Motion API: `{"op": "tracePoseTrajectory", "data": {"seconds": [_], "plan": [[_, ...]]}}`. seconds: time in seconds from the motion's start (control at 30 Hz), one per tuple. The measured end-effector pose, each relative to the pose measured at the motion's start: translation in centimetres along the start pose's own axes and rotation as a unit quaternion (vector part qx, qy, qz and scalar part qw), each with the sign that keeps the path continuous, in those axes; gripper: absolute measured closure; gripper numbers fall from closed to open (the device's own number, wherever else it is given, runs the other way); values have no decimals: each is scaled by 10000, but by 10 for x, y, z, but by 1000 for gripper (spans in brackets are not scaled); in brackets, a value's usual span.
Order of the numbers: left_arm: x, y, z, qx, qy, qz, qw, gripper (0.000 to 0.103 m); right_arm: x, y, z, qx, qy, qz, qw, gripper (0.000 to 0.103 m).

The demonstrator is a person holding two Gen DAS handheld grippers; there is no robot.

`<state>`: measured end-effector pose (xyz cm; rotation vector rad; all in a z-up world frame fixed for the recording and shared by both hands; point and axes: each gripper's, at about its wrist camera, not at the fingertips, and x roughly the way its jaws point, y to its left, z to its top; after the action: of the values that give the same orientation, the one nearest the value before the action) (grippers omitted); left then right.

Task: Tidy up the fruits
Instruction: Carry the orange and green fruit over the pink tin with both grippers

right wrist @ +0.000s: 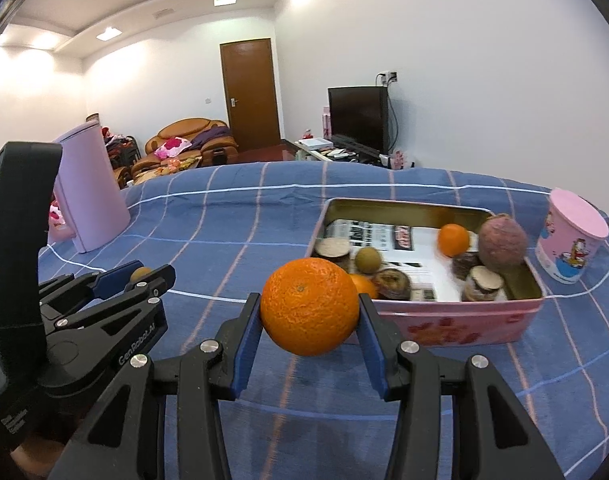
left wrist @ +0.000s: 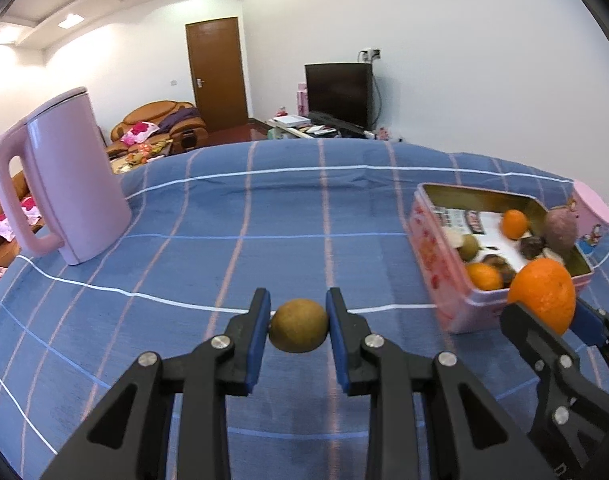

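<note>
Left tongs [left wrist: 299, 326] gripped longan [left wrist: 299, 325] | right tongs [right wrist: 309, 312] clamped orange [right wrist: 309, 307] | cup [right wrist: 571, 236] whole only from right wrist

Ahead of my right claw [right wrist: 310, 316], a pebbly glossy orange [right wrist: 309, 306]; beyond, a metal tin [right wrist: 464, 322] on woven cloth [right wrist: 244, 220].

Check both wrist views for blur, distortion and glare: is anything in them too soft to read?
Left wrist view: strong fisheye bending of the tablecloth lines; the green fruit in the left claw is sharp; the pink tin is slightly smeared. Right wrist view: the orange in the right claw is crisp; the tin's contents are blurred and the paper's print is unreadable; ceiling lights are blown out.
</note>
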<state>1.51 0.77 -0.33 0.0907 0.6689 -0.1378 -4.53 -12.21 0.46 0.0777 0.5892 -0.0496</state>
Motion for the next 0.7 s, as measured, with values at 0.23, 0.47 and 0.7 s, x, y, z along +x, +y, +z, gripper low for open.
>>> {"op": "tracePoseTrajectory", "data": {"seconds": [0.23, 0.47, 0.7], "plan": [[-8, -32, 2, 182, -72, -166, 9997, 73, -11, -33, -1, 149, -81, -157, 9997, 55], [-17, -62, 7, 293, -173, -357, 9988, 73, -21, -67, -1, 283, -169, -362, 9988, 55], [-19, -90, 6, 404, -153, -514, 9977, 73, -28, -94, -2, 467, -208, -497, 9975, 55]]}}
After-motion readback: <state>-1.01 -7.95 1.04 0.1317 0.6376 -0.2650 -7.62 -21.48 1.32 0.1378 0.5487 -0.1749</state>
